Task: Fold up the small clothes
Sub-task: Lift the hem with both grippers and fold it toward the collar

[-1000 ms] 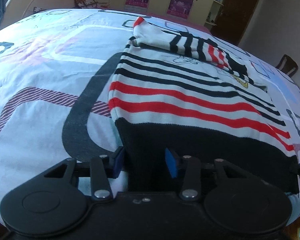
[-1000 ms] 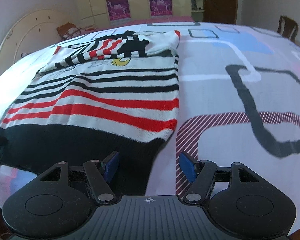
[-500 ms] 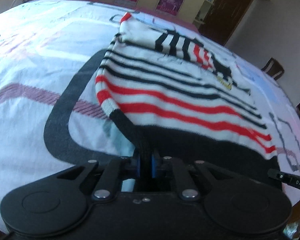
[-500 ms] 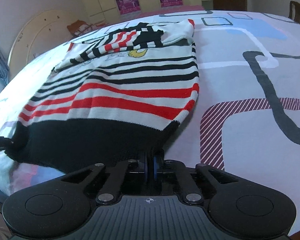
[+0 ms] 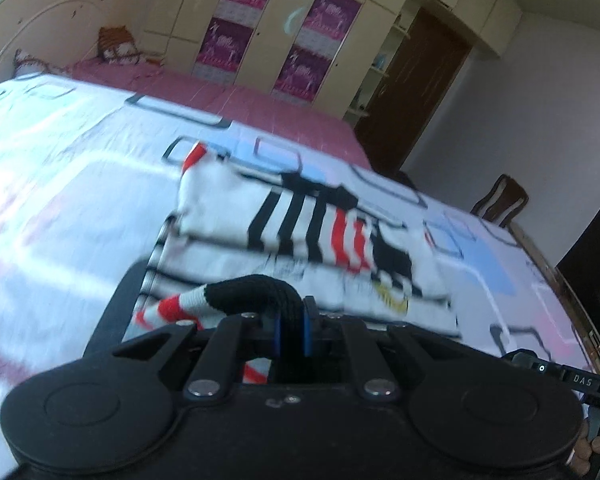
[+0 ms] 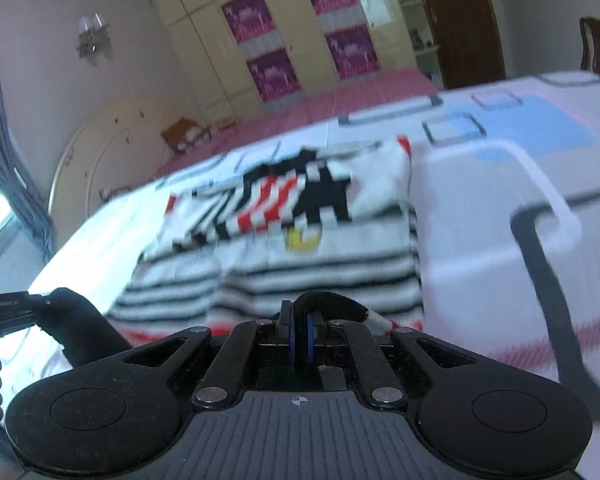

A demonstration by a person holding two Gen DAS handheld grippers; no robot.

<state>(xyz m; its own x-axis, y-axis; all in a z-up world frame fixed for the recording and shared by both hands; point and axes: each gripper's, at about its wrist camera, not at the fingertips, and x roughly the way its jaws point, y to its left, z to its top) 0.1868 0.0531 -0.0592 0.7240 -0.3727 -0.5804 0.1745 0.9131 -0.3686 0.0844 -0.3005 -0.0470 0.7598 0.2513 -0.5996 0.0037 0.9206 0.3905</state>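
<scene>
A small white sweater [image 5: 300, 236] with black and red stripes and a black hem lies on the bed; its sleeves are folded across the chest. My left gripper [image 5: 291, 330] is shut on the hem's left corner [image 5: 256, 292], lifted off the bed. My right gripper [image 6: 299, 338] is shut on the hem's right corner [image 6: 332, 304], also lifted. The sweater shows in the right wrist view [image 6: 300, 232], with the hem end raised toward the collar. Both views are blurred by motion.
The bed [image 5: 60, 184] has a white sheet with grey, blue and pink patterns. Beyond it are a pink mattress strip [image 5: 228, 96], a wardrobe [image 5: 284, 32], a dark door [image 5: 416, 92] and a wooden chair [image 5: 500, 200]. The left gripper's body shows in the right wrist view [image 6: 28, 312].
Both grippers closed on the black hem corners, then lifted them and carried them forward toward the collar. The cameras now tilt up and show the room.
</scene>
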